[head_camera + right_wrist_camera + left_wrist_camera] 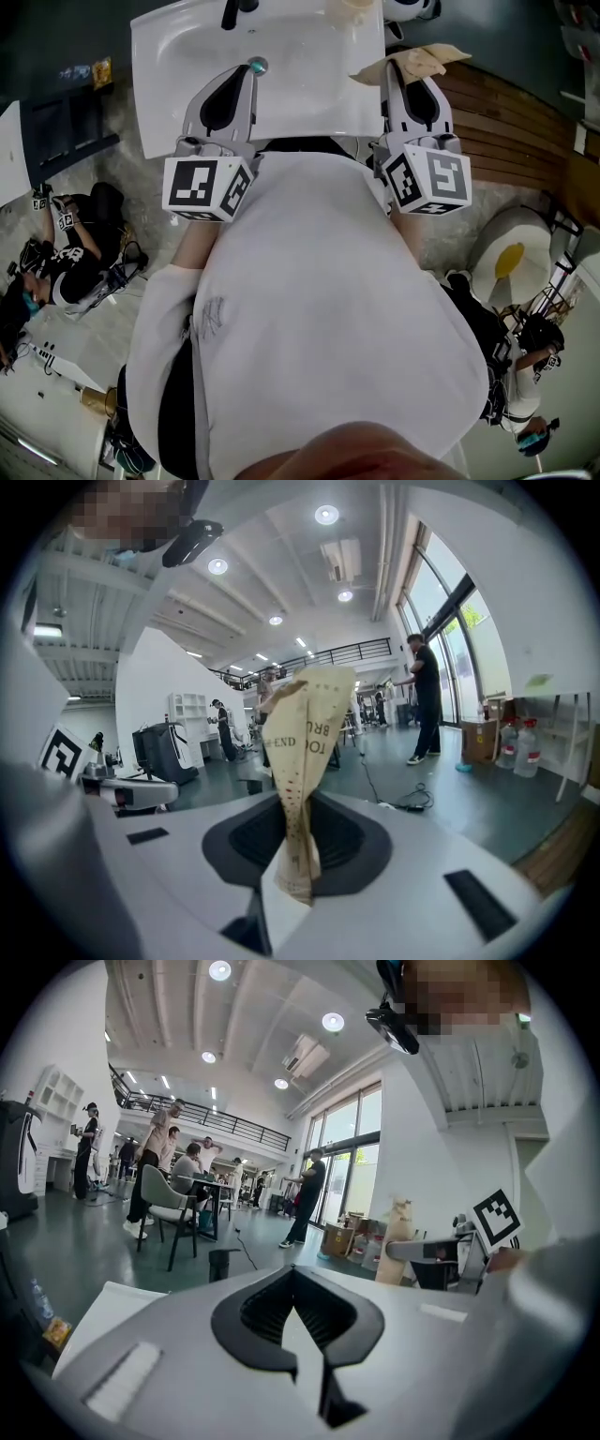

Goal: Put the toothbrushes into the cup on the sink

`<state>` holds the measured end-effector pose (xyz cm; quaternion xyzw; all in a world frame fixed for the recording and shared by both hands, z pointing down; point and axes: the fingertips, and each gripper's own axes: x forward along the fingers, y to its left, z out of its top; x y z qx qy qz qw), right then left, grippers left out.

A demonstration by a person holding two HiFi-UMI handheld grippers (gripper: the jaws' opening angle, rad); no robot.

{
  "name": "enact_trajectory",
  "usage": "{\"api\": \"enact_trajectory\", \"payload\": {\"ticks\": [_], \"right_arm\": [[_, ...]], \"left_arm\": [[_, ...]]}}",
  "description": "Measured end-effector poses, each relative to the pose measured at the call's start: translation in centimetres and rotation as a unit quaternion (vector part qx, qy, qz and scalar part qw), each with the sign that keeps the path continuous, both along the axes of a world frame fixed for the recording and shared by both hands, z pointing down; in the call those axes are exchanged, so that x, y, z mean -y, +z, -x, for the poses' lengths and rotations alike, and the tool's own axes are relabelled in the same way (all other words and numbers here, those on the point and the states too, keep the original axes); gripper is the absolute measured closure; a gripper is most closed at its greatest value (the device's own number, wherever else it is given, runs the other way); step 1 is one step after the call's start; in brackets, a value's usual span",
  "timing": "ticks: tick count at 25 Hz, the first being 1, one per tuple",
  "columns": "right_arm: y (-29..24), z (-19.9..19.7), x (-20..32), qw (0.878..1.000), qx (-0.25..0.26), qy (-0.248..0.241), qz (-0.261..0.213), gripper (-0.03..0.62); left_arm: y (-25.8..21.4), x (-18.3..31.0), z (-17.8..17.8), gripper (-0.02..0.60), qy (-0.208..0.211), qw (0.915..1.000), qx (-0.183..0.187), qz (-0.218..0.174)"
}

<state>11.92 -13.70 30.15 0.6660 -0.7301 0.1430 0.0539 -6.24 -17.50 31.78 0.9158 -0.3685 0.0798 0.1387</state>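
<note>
I am looking down past the white shirt of the person carrying the rig, and both tools are hanging over the near part of the white ceramic sink. The left tool is reaching over the sink's bowl, with its tip just beside the round metal drain. In the left gripper view its jaws are lying together with nothing between them.

The right tool is sitting at the sink's right edge. Its jaws are clamping on a long tan paper toothbrush wrapper with dark print. They are gripping it near its lower end, so the rest is standing up and out past the jaw tips. In the head view the wrapper is pointing over the sink's right rim, toward the brown wooden slats beside the sink. I cannot tell whether a brush is lying inside the wrapper.

At the sink's far rim a black tap is showing. To the right of it a pale rounded thing is being cut off by the picture edge, and I cannot tell whether that is the cup. Beyond the sink, both gripper views are showing an open hall with people standing and sitting well apart from it.
</note>
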Motion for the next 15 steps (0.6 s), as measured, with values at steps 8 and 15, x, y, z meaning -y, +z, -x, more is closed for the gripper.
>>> {"api": "enact_trajectory", "payload": {"ticks": [8,15], "right_arm": [[0.4,-1.7,0.6,1.0,0.005,-0.002,-0.008,0.533],[0.2,-2.4,1.4,1.0,0.005,-0.004,-0.017,0.533]], "left_arm": [[0.0,1.7,-1.6,0.597,-0.001,0.9997,0.022,-0.012],[-0.7,4.4,-5.1,0.597,0.014,0.9996,0.02,-0.017]]}}
